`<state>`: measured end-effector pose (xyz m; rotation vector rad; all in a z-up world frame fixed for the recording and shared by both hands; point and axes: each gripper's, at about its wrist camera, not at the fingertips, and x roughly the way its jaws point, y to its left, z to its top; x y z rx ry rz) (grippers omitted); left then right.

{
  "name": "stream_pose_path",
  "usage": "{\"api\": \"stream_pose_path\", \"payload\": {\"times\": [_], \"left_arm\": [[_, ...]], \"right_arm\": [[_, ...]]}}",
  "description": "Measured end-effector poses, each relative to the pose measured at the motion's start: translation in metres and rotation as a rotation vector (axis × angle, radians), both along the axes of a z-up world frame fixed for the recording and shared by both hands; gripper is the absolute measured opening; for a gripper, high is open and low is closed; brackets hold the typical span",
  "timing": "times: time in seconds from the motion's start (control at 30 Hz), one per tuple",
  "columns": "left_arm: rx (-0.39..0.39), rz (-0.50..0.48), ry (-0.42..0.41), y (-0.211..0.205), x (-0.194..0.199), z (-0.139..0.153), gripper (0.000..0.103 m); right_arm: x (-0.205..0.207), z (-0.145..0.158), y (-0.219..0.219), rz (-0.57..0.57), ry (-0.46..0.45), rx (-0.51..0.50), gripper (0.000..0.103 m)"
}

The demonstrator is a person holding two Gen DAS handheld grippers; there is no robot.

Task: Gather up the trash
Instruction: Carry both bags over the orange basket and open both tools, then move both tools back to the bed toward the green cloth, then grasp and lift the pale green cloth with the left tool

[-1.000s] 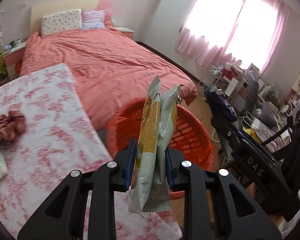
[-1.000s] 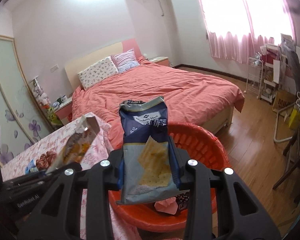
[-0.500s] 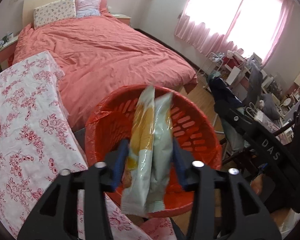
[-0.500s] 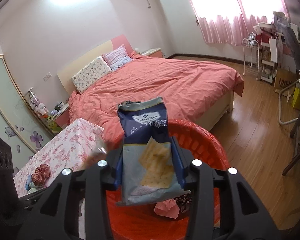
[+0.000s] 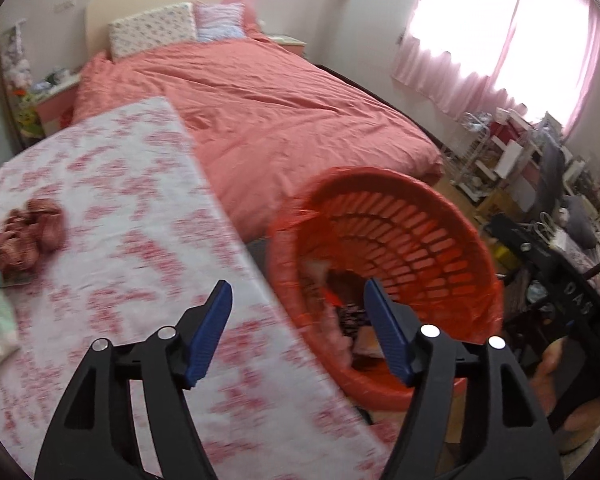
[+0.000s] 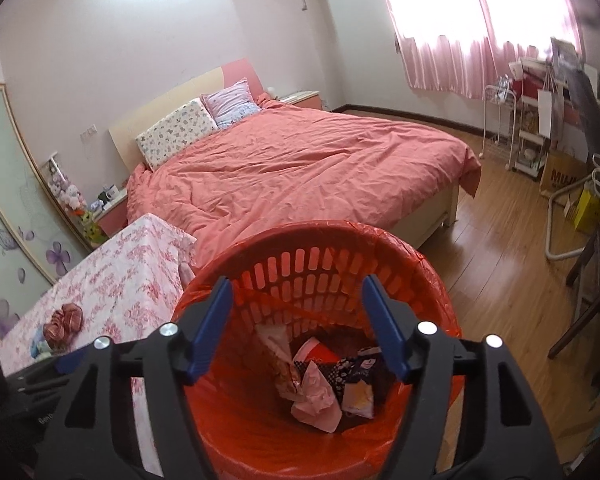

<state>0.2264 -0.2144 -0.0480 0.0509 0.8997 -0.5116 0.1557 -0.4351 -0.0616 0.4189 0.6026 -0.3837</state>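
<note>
A red slatted basket (image 6: 300,236) with a red liner stands on the floor beside the table; it also shows in the left wrist view as the basket (image 5: 432,216). Several wrappers (image 6: 320,384) lie at its bottom, among them a dark blue cracker bag (image 6: 360,366). My right gripper (image 6: 296,292) hangs over the basket's mouth, its jaws opening with nothing between them. My left gripper (image 5: 298,294) is over the table's edge next to the basket, its jaws opening too and empty.
A table with a pink floral cloth (image 5: 100,208) sits left of the basket, with a reddish-brown bundle (image 5: 28,232) and pale cloth items on it. A bed with a salmon cover (image 6: 300,160) lies behind. Chairs and shelves crowd the right side over wood floor (image 6: 500,248).
Both grippers have opened and let go of their bags: the yellow and white snack packets left the left gripper, the blue cracker bag left the right one and lies in the basket. The left view swung left.
</note>
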Motion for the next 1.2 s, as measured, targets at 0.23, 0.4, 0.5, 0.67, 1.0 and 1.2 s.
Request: {"api": "stream_pose_path", "payload": {"times": [0.23,0.4,0.5,0.67,1.0,1.2], "left_arm": [[0.051,0.116,-0.039,0.058,-0.002,0.001,0.07],[0.066,0.218,-0.047,0.106,-0.001,-0.001,0.071],[0.093,0.295,-0.066,0.139,0.001,-0.003,0.075],[0.141,0.45,-0.09,0.193,0.011,-0.011,0.083],[0.164,0.511,-0.002,0.215,0.045,-0.042,0.083],[0.157,0.503,-0.013,0.215,0.05,-0.044,0.063]], "right_arm": [[0.001,0.002,0.035,0.05,0.035,-0.064,0.07],[0.004,0.002,0.061,0.095,0.054,-0.076,0.07],[0.008,0.001,0.081,0.133,0.065,-0.086,0.071],[0.016,-0.005,0.114,0.205,0.091,-0.101,0.072],[0.031,-0.013,0.156,0.287,0.13,-0.114,0.072],[0.038,-0.014,0.173,0.323,0.14,-0.116,0.072]]}}
